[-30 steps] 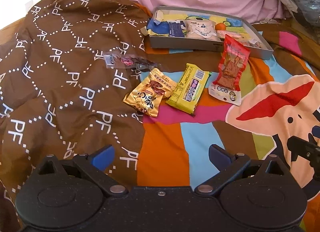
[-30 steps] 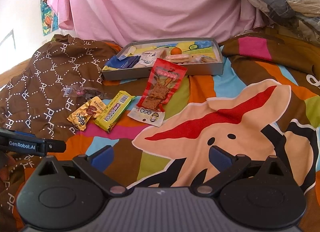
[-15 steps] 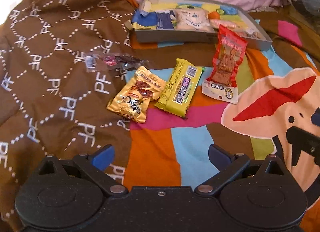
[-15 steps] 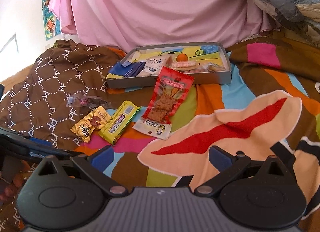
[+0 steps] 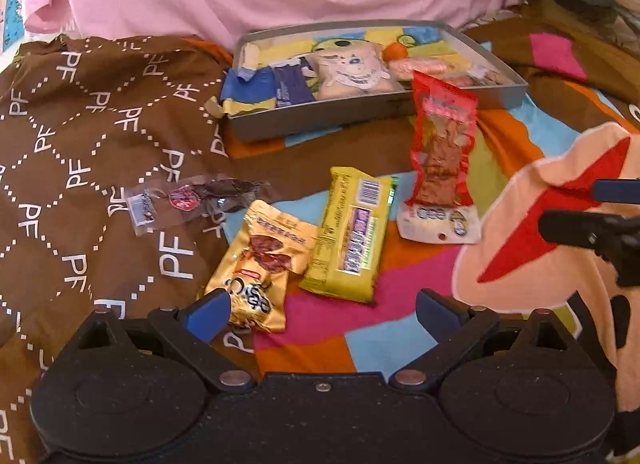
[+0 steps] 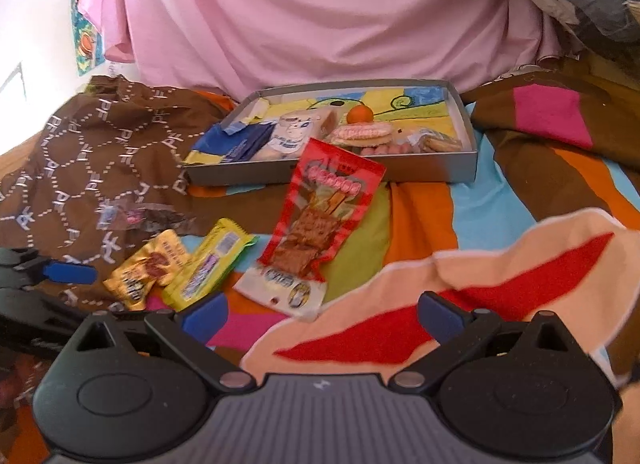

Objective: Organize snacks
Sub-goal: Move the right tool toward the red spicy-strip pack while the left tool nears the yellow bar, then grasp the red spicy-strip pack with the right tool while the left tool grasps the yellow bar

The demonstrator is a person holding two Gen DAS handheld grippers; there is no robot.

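- Four loose snacks lie on my bedspread (image 5: pixel 340 344) before the grey tray (image 5: pixel 320 120): clear packet (image 5: pixel 192 200), gold pouch (image 5: pixel 260 264), yellow bar (image 5: pixel 352 232), red packet (image 5: pixel 442 156).
- Left gripper (image 5: pixel 320 312) gapes wide and empty, its left fingertip touching the gold pouch.
- Right gripper (image 6: pixel 324 314) is spread apart too, empty, near the red packet.

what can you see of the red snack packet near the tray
The red snack packet is a glossy plastic pouch with a clear window showing brown pieces and a white bottom strip. It lies sealed on the colourful blanket, its top edge propped against the grey tray front wall. Neither gripper touches it.
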